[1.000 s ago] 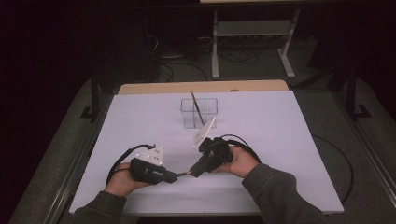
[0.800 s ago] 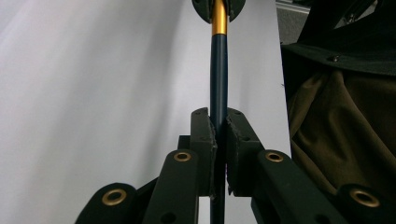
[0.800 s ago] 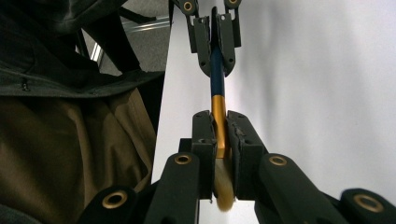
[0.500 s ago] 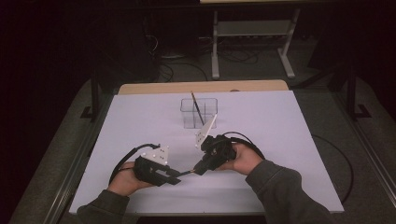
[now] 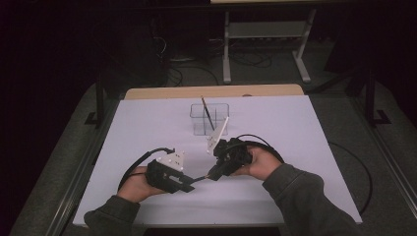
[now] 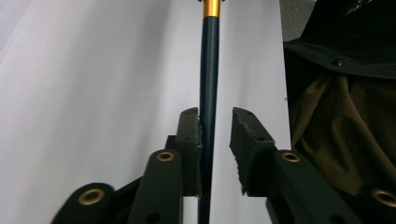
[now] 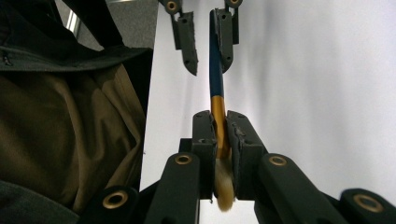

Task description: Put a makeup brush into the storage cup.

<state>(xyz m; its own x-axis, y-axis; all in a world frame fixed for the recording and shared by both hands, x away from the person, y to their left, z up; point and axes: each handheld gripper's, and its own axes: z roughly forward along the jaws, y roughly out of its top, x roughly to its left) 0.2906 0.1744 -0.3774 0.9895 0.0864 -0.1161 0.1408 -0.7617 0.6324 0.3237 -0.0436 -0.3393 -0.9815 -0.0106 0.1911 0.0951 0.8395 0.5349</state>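
Above the white table (image 5: 305, 147), the right hand-held gripper (image 7: 222, 135) clamps the gold ferrule of a slim dark-blue paintbrush (image 6: 208, 70) while the left hand-held gripper (image 6: 215, 126), jaws just eased apart around its handle, apparently completes a handover near the clear plastic holder (image 5: 210, 118).

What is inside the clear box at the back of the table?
One thin dark stick leans inside the clear box, its top poking above the rim. Its lower end is blurred, and the white plate on the right gripper covers the box's near right corner.
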